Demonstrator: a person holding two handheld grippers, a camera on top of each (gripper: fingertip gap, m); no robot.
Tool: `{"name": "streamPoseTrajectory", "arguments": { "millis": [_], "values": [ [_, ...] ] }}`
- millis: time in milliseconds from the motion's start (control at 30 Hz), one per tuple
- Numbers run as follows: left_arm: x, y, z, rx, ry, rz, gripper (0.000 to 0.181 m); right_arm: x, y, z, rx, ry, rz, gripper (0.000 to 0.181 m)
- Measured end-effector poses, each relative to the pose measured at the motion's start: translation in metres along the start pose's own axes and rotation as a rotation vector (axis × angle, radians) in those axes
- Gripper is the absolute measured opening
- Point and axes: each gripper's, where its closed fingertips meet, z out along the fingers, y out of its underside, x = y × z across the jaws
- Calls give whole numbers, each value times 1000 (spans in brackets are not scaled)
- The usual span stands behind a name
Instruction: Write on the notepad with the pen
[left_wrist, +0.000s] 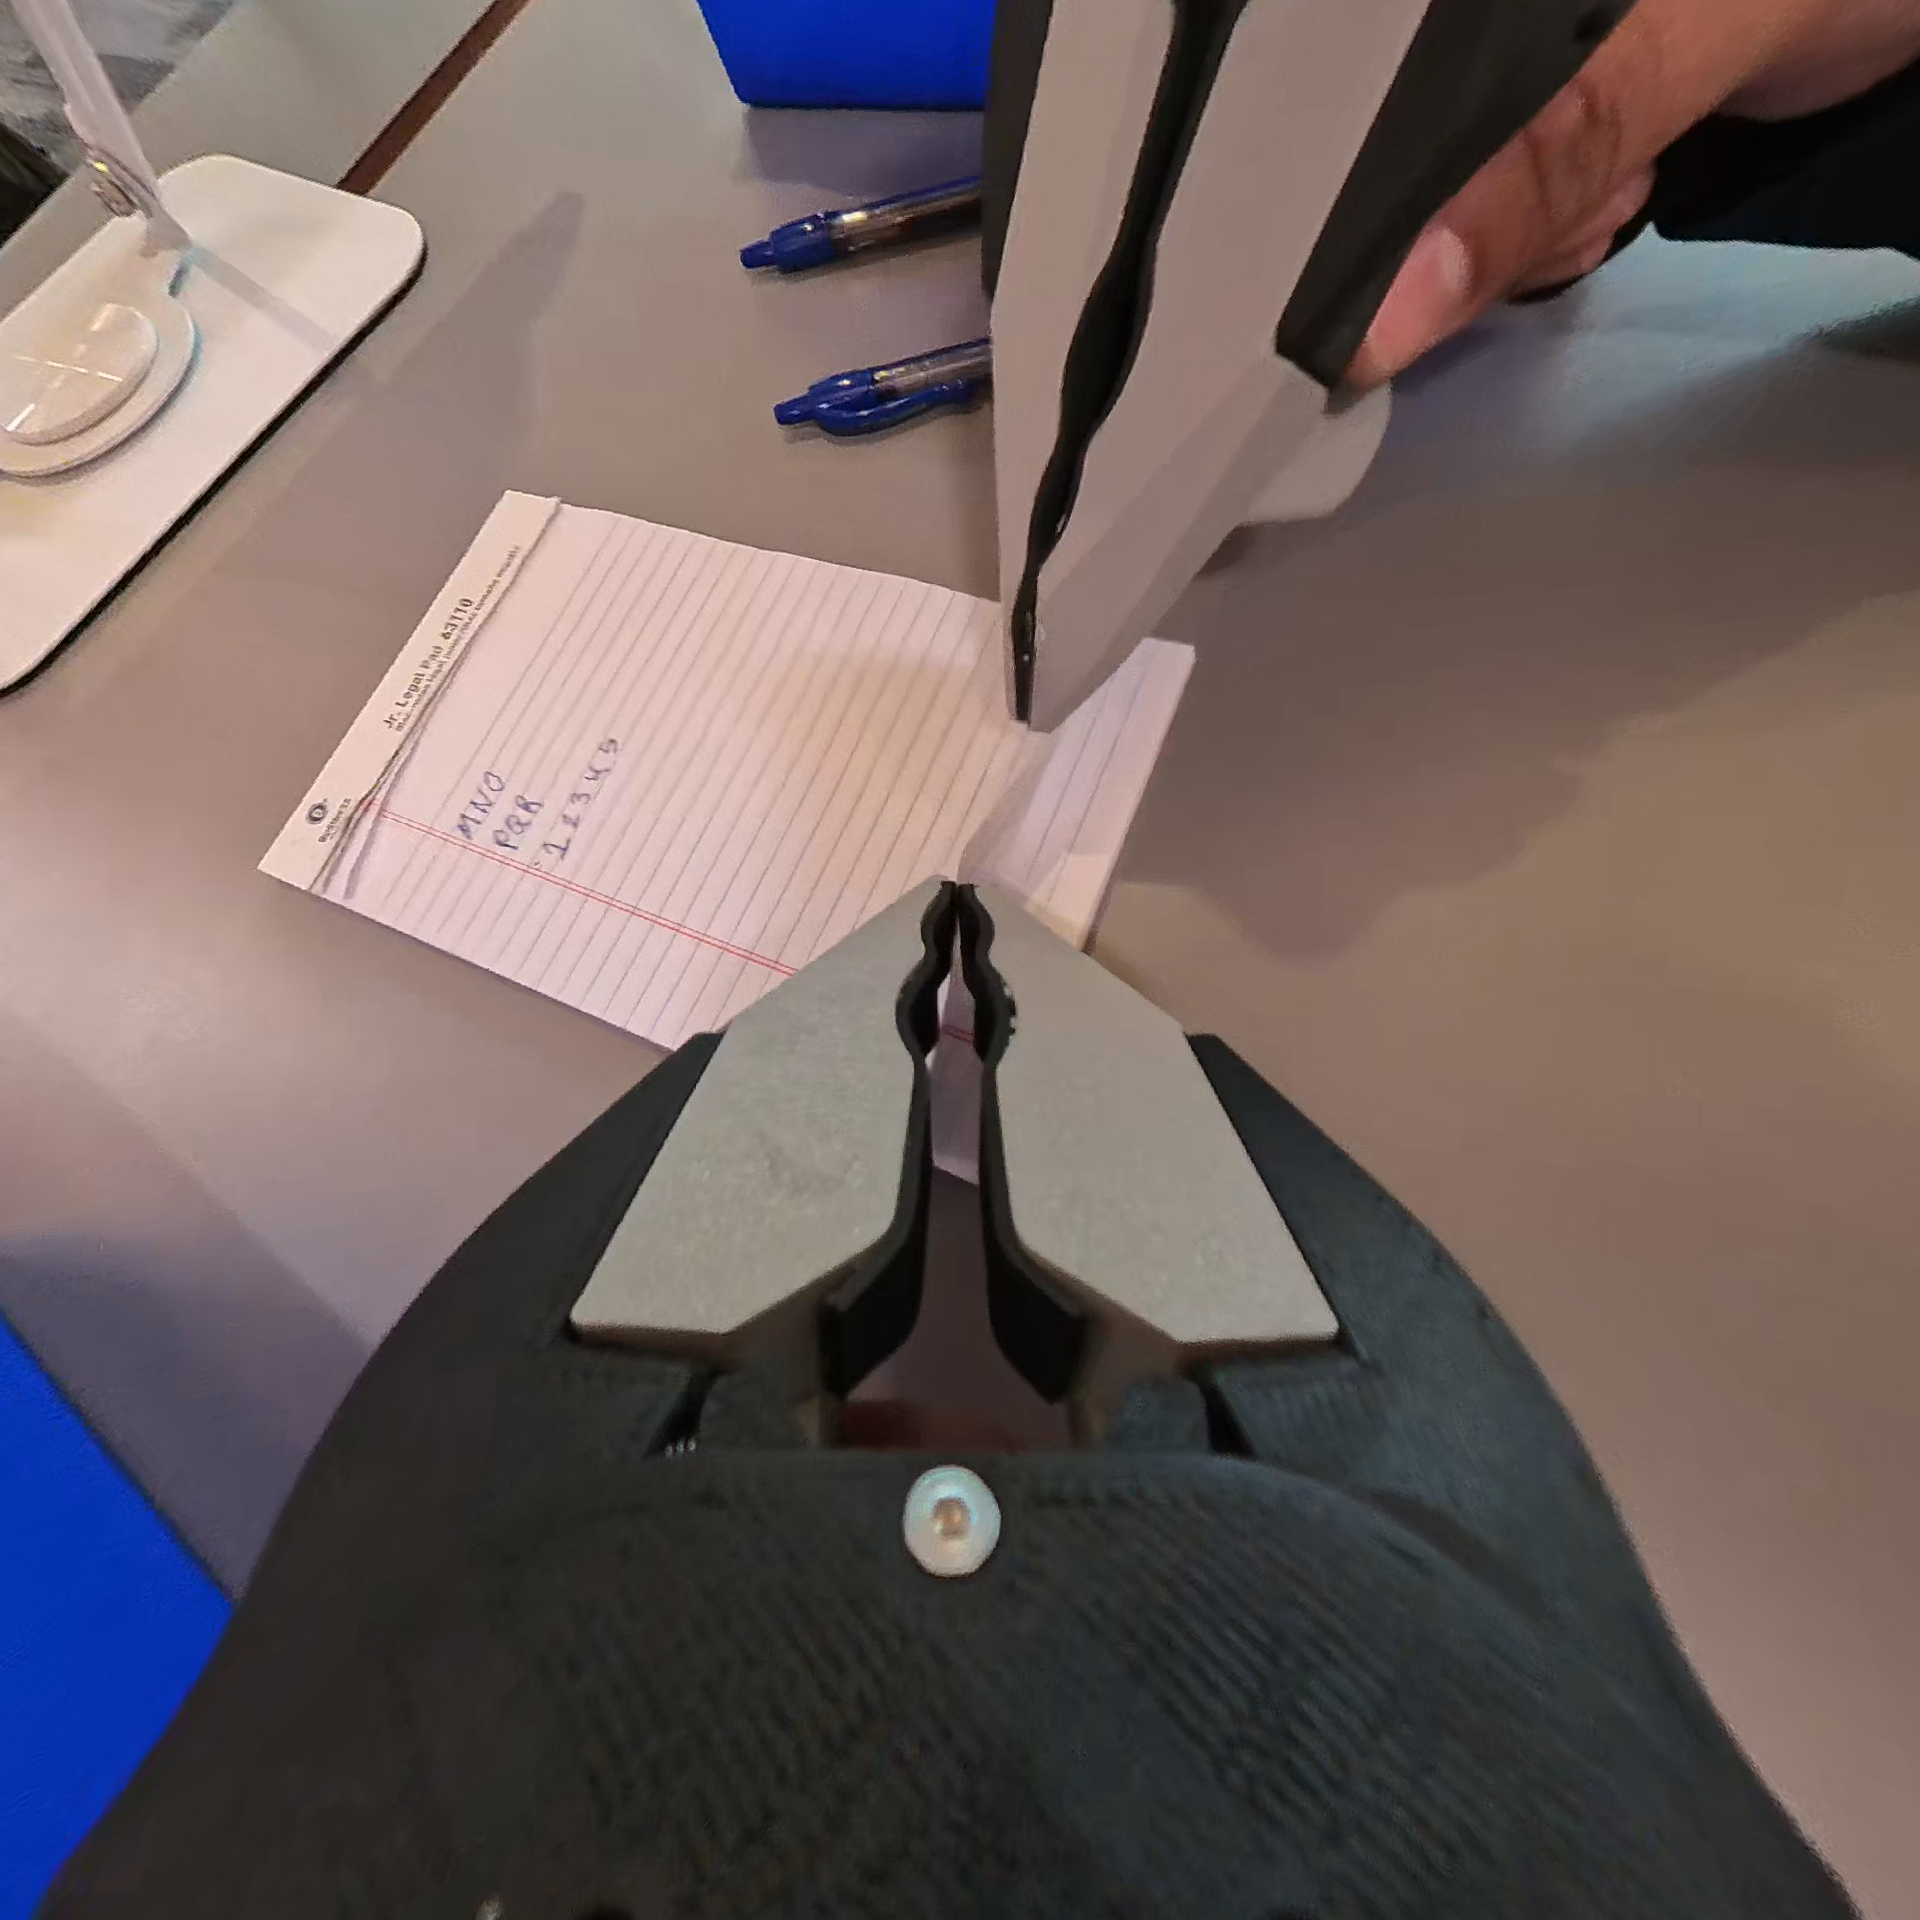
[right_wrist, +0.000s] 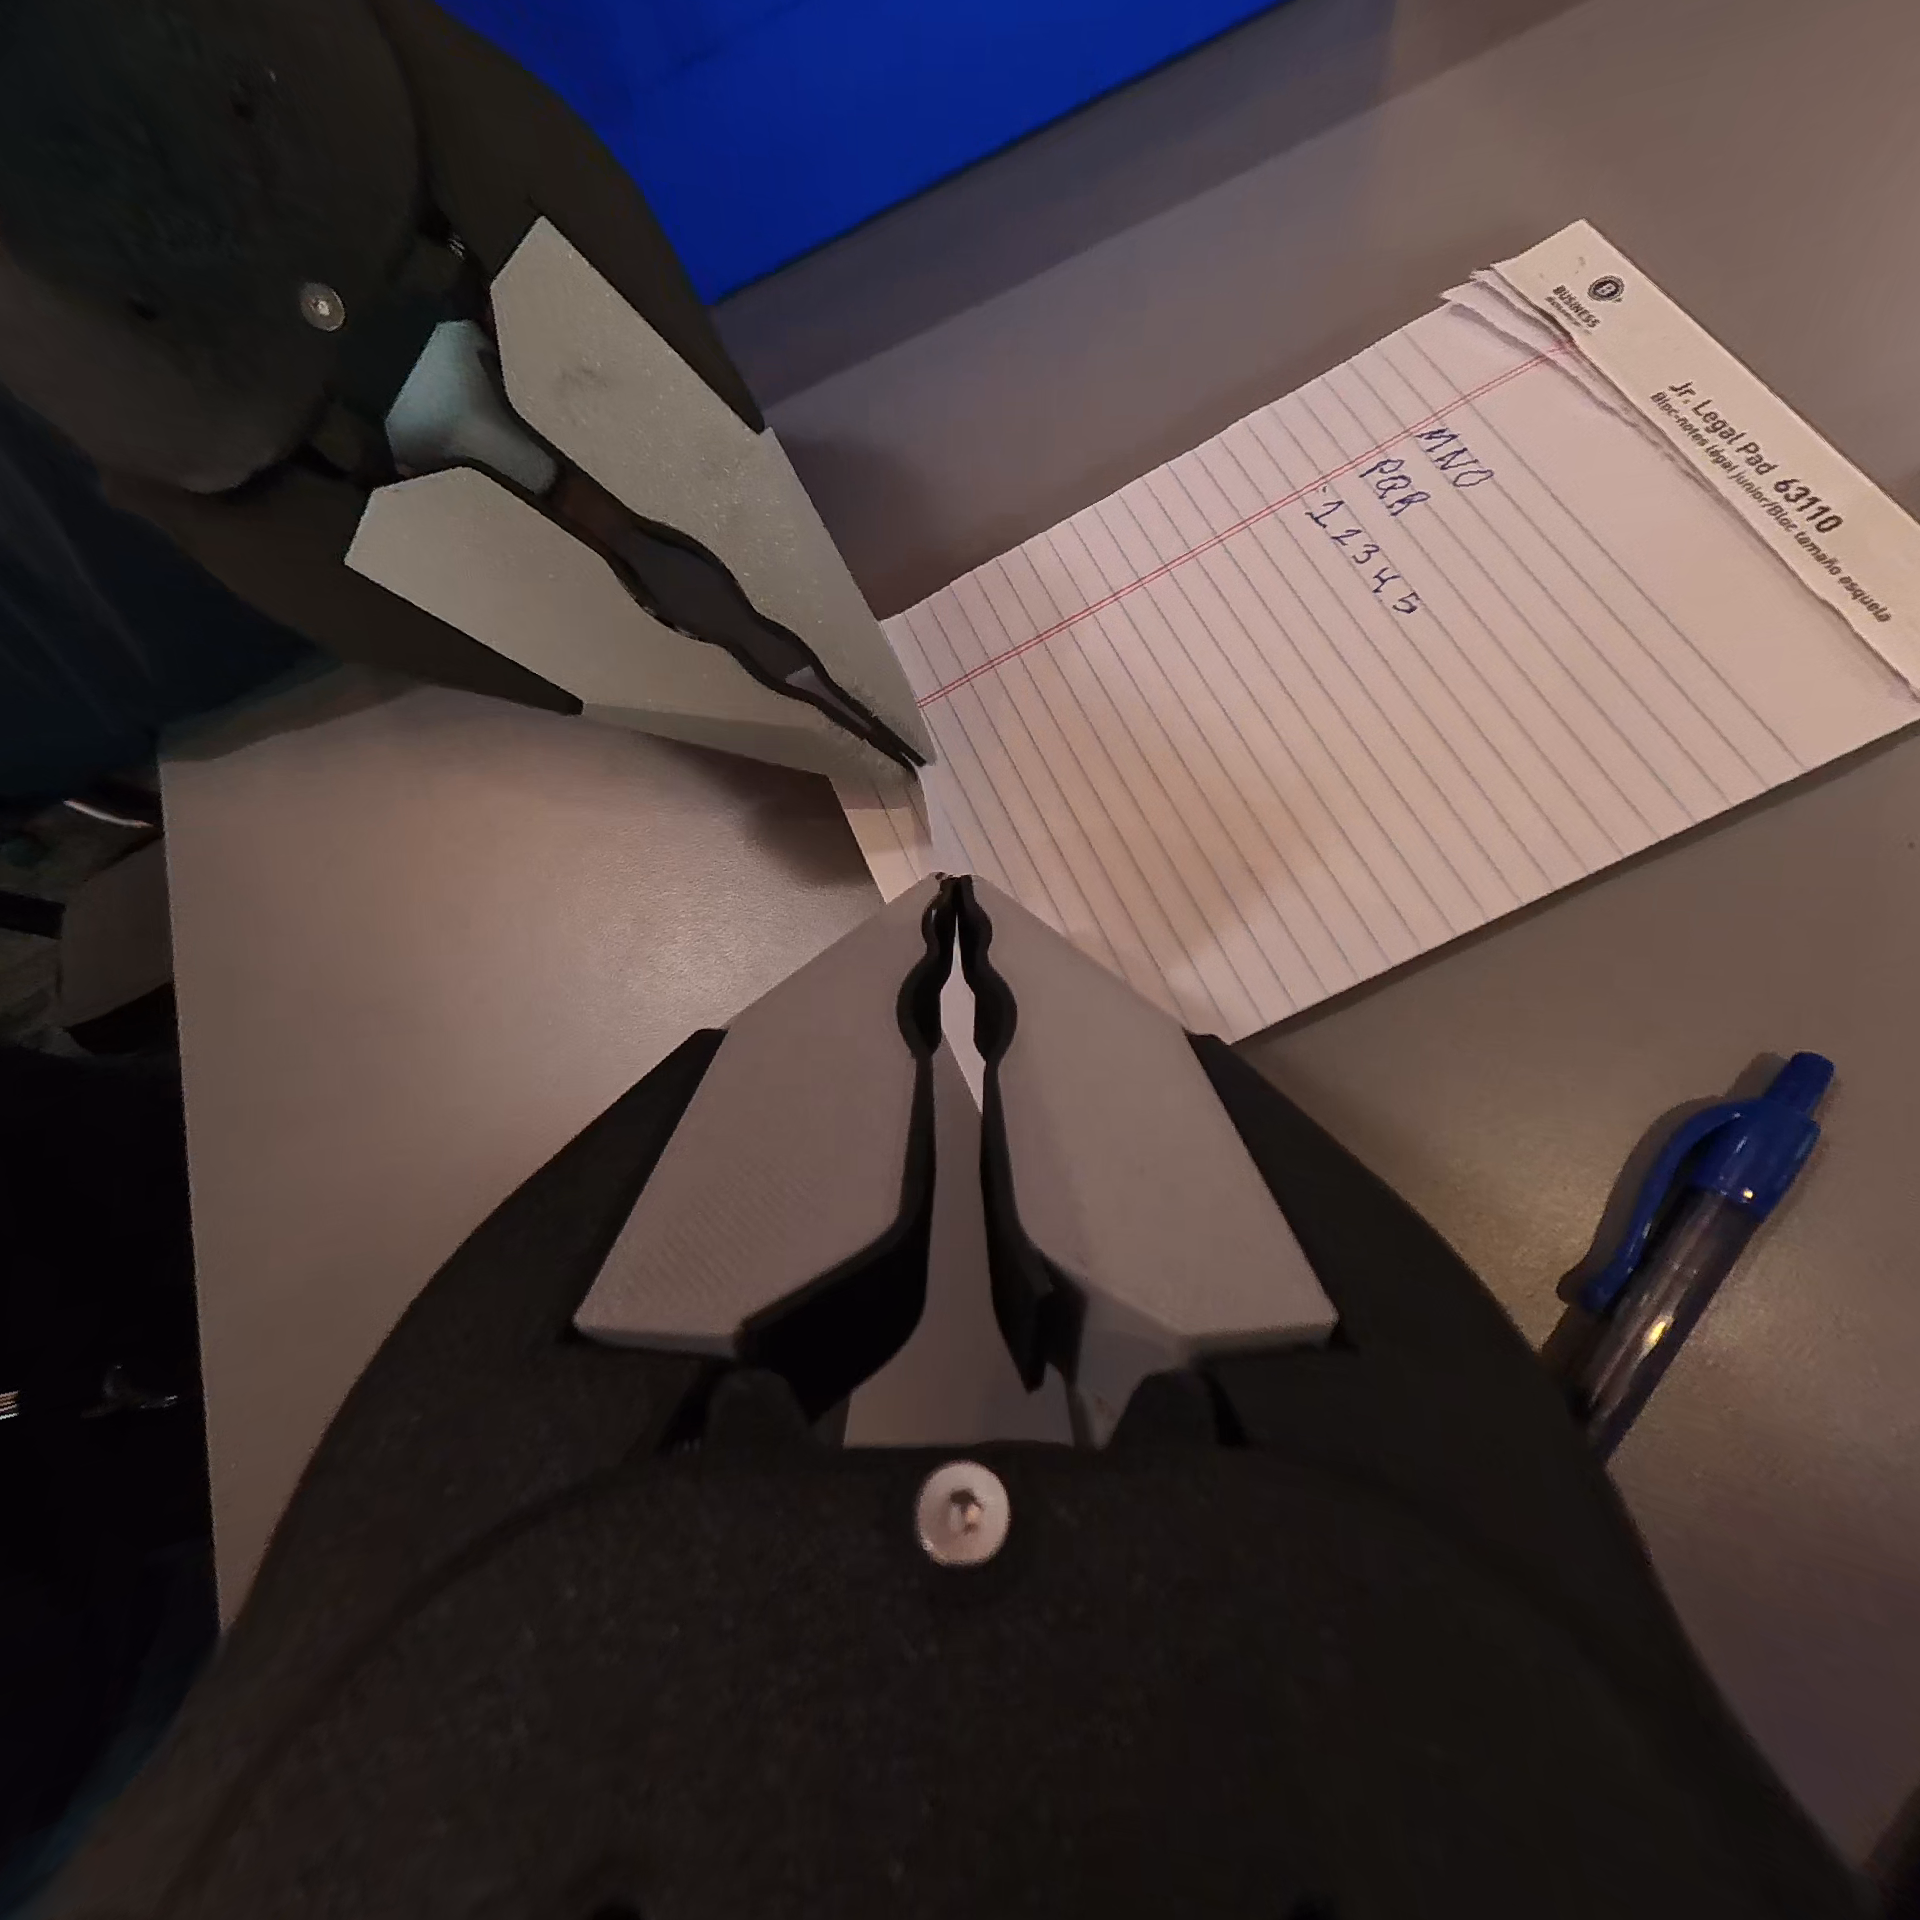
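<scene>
A white lined notepad (left_wrist: 727, 727) with a few blue handwritten lines lies on the grey table (left_wrist: 1455, 935); it also shows in the right wrist view (right_wrist: 1351, 727). My left gripper (left_wrist: 956, 888) is shut at the pad's bottom edge and pinches the top sheet. My right gripper (left_wrist: 1023, 707) comes down from above, also shut on that sheet's edge, and the paper is creased between the two tips. In the right wrist view my right gripper (right_wrist: 956, 883) and left gripper (right_wrist: 914, 764) meet at the same edge. Two blue pens (left_wrist: 862, 223) (left_wrist: 883, 390) lie beyond the pad; one pen (right_wrist: 1683, 1247) lies beside my right gripper. Neither gripper holds a pen.
A white mat (left_wrist: 291, 270) with a white mouse-like object (left_wrist: 83, 374) sits at the far left. A blue box (left_wrist: 852, 52) stands at the back and shows again in the right wrist view (right_wrist: 883, 104). A person's hand (left_wrist: 1507, 208) holds the right gripper. The table's edge (right_wrist: 171, 1039) runs close by. Left and right tips are no more than a few centimetres apart.
</scene>
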Motion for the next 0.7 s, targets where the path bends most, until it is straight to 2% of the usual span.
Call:
{"name": "streamPoseTrajectory", "arguments": {
  "millis": [167, 300, 400, 567, 700],
  "values": [
    [-16, -11, -13, 81, -24, -84, 0, 9, -19, -23, 133, 27, 19, 1],
    [-20, -13, -18, 98, -28, -105, 0, 22, -26, -39, 200, 73, 43, 16],
    [-20, -12, -17, 91, -31, -105, 0, 21, -22, -40, 183, 48, 45, 23],
    [-23, -13, -19, 96, -39, -119, 0, 19, -9, -30, 94, 57, -17, 20],
    [-21, -12, -19, 95, -31, -122, 0, 19, -6, -23, 62, 96, -71, 1]
  ]
}}
